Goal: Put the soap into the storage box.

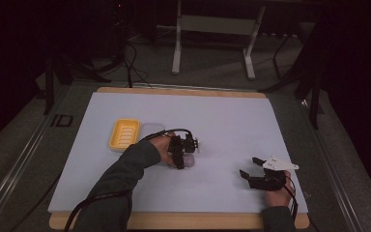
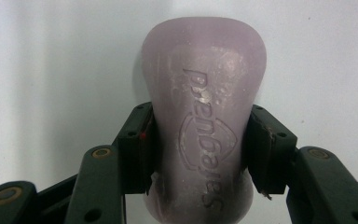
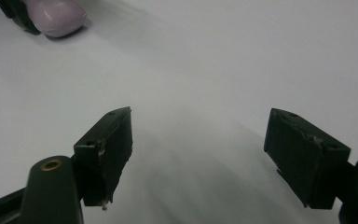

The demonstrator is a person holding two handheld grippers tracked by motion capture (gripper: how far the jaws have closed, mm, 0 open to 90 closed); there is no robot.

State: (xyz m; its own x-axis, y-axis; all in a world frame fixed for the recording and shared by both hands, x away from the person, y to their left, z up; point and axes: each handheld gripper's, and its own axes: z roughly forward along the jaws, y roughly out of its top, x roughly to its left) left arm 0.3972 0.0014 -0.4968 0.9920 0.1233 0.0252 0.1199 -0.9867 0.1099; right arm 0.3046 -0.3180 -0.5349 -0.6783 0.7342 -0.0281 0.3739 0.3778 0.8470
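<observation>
We have the left claw (image 2: 198, 154) closed on a pale lilac bar of soap (image 2: 203, 121), its two jaws pressing the narrow waist of the bar from either side, with the embossed brand face turned up toward the camera. In the high view the soap (image 1: 188, 161) sits low over the white mat (image 1: 232, 125) near the middle of the desk (image 1: 174, 221); we cannot tell whether it rests on the mat or is lifted just clear. Our right claw (image 1: 249, 166) hovers well apart at the near right, jaws spread wide and holding nothing. A yellow soap dish (image 1: 123, 134) lies to the far left of the soap, with a clear lid (image 1: 150, 130) just beside it.

We judge the bar to be stiff, compact and fairly light, but smooth and likely slippery, with rounded ends that would squirt out of a pinch. The waist is the sensible place to hold it, since the flared ends stop it sliding along the jaws. A firm, steady squeeze should do; too hard may dent the surface.
</observation>
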